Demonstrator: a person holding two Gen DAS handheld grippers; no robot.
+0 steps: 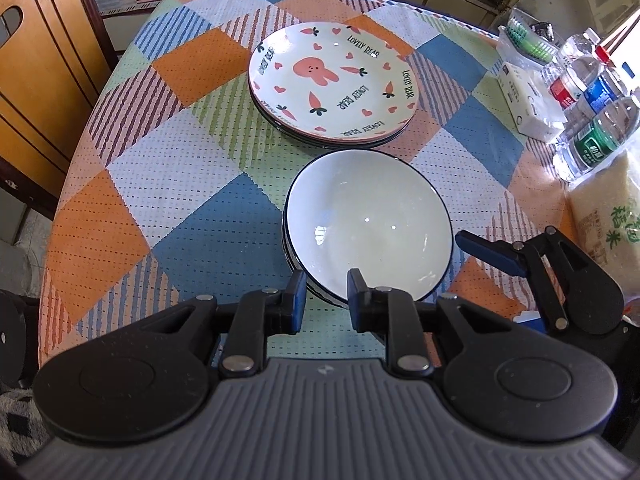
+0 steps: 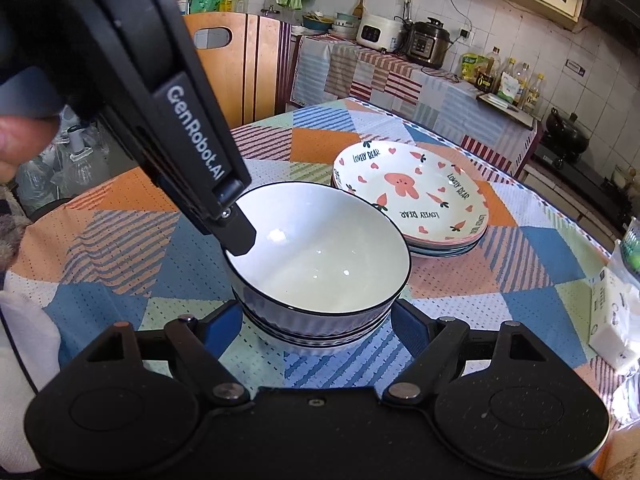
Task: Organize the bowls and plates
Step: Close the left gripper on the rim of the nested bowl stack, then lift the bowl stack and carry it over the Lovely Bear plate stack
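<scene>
Left gripper (image 1: 327,296), tilted steeply downward over the near rim of the top bowl (image 1: 370,224); its blue-padded jaws stand narrowly apart with the rim between them, one finger inside the bowl and one outside. Whether the pads still press on the rim cannot be told. From the right wrist view the same gripper enters from the upper left, its finger (image 2: 239,236) lying against the inner wall of the bowl, and part of a person's hand (image 2: 20,140) shows at the left edge. Right gripper (image 2: 318,326), angled down behind the stack of bowls (image 2: 316,320); its jaws are spread wide on either side of the stack's base, apart from the ribbed wall. The bowls sit nested on the patchwork tablecloth (image 1: 168,184). Just beyond them lies a stack of plates (image 1: 334,84), the top one printed with a rabbit, carrots and hearts.
</scene>
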